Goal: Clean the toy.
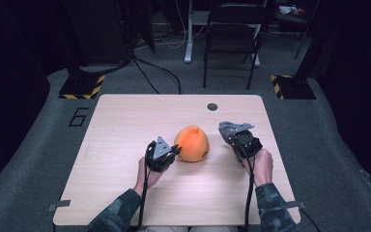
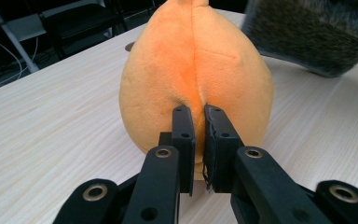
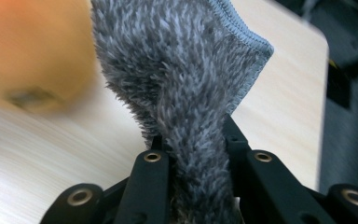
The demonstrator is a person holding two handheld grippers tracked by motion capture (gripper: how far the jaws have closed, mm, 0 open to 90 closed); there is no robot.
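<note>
Plush fruit, orange and pear-shaped, stands on the wooden table near its middle, tapered end up; it is the one toy of its kind in sight. No bowl, box or other container stands on the table, so nothing sits inside anything.

Two hand-held grippers are at work, one in each of the person's hands. The left gripper lies just beside the toy's left flank in the high view. In the left gripper view its jaws are pressed nearly together, and their tips touch the seam low on the plush body; whether they pinch a fold of the fabric I cannot tell.

The right gripper is to the right of the toy, apart from it. Its jaws pinch one grey fluffy cloth, which stands up out of them, its stitched hem showing at the top right in the right gripper view. The same cloth shows behind the toy in the left gripper view.

One small dark round spot marks the table's far edge, and one black chair stands on the floor beyond.
</note>
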